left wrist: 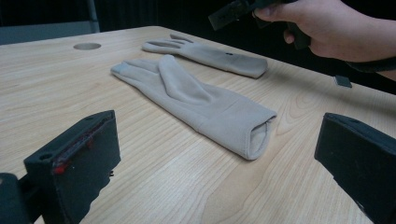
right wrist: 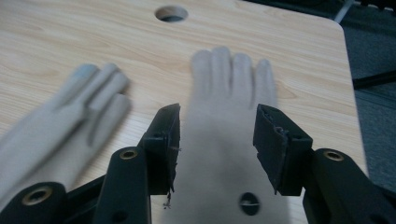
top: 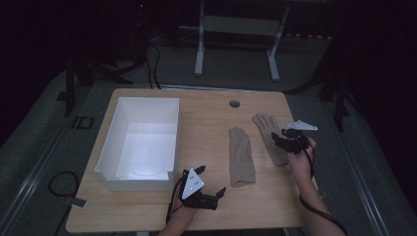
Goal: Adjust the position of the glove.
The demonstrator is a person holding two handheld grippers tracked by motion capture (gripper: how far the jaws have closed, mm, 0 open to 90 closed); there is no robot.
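Note:
Two beige gloves lie flat on the wooden table (top: pixel 206 209). One glove (top: pixel 241 156) is in the middle, its cuff toward me. The other glove (top: pixel 268 129) lies to its right. My right gripper (top: pixel 280 136) hovers over that right glove (right wrist: pixel 224 154), jaws apart on either side of it, pads not touching it. The middle glove (right wrist: pixel 70 116) is blurred at the left of the right gripper view. My left gripper (top: pixel 212 179) rests near the front edge, open wide, pointing at the middle glove's cuff (left wrist: pixel 196 100). Beyond it lie the far glove (left wrist: pixel 210 55) and the right hand (left wrist: pixel 336 28).
A white open box (top: pixel 109 132) stands on the table's left half, close to the left gripper. A round cable hole (top: pixel 234 103) sits at the table's far edge. A desk frame (top: pixel 236 29) stands on the dark floor behind.

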